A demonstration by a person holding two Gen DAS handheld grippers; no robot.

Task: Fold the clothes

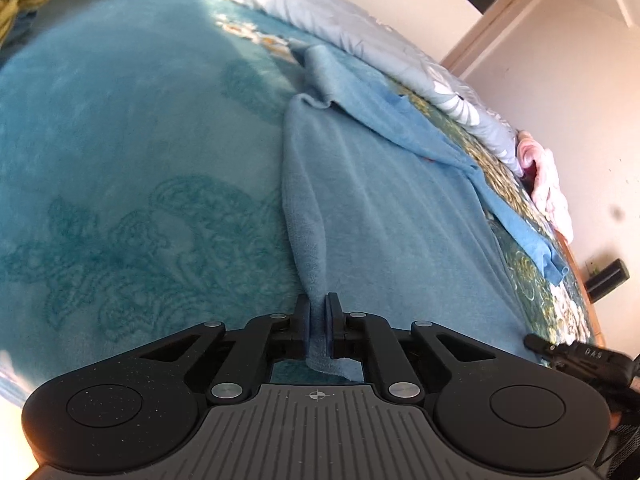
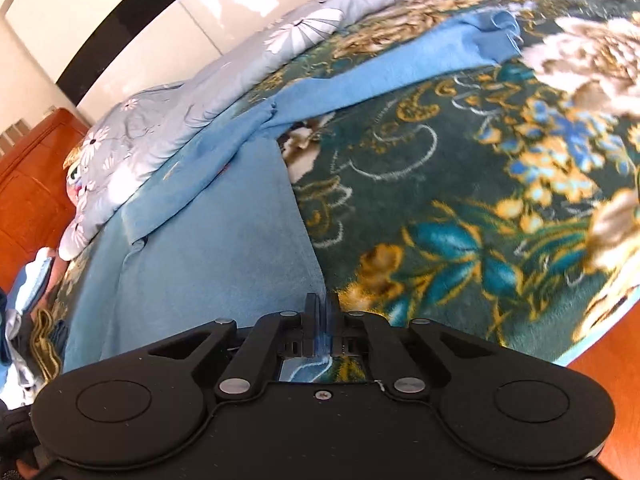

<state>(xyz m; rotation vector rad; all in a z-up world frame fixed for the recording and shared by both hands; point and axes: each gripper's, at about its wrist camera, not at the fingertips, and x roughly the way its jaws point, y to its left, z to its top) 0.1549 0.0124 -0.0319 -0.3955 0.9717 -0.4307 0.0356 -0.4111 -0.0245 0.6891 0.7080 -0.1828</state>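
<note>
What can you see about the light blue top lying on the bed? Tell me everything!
The top is light blue, soft and fuzzy-looking. It lies spread on the patterned blanket, wrinkled, one long sleeve stretched out sideways. Its far end lies next to the flowery quilt. The left gripper pinches one near edge into a ridge, and the right gripper pinches the other near edge.

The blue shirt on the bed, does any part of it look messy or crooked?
Yes. The blue shirt isn't flat. One sleeve sticks out slanted across the flowery blanket, its end crumpled. A raised fold runs up from the left gripper, which pinches the edge. The right gripper pinches the other corner.
</note>
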